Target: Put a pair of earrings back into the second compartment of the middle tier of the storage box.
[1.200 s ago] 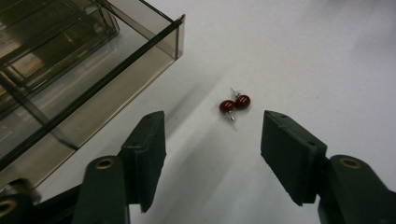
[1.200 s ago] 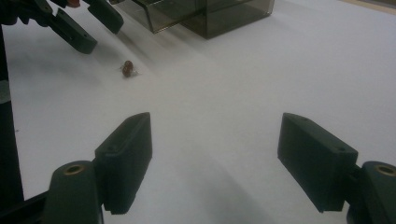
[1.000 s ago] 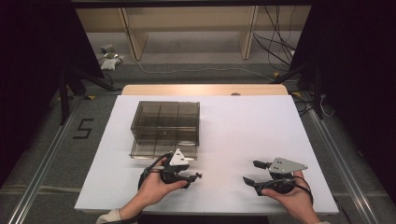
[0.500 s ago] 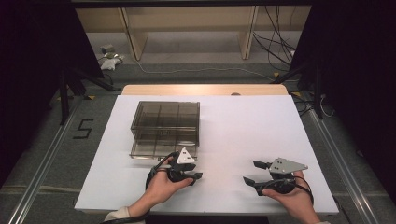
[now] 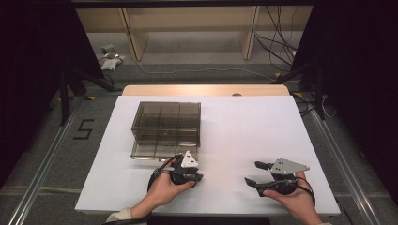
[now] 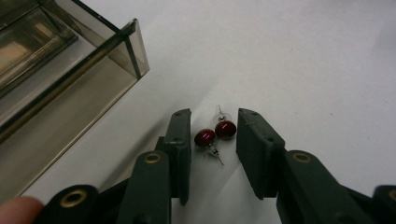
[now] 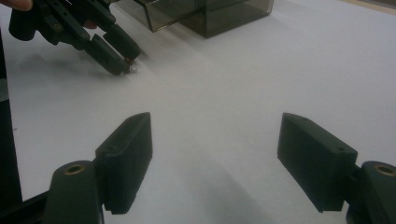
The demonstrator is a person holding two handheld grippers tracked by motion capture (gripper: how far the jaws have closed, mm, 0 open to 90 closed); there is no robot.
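Two small red stud earrings (image 6: 205,138) (image 6: 225,129) lie side by side on the white table (image 5: 244,126). My left gripper (image 6: 214,122) straddles them. Its jaws have just been closing and stand narrow, with the pair between the pads and only slivers of gap showing. In the high view the left gripper (image 5: 200,177) sits just in front of the smoky clear compartment box (image 5: 166,129). My right gripper (image 5: 252,172) rests at the front right. It is wide open (image 7: 215,123) with nothing between its fingers.
The box's near corner (image 6: 133,51) stands close to the left of the earrings. Beyond the right gripper's jaws the left gripper (image 7: 122,63) touches down near the box (image 7: 210,14). Bare table surface lies to the right. Shelving legs and cables sit on the floor behind.
The left gripper has shifted slightly to the right along the box's front, and its jaws have narrowed. The right gripper has stayed put.
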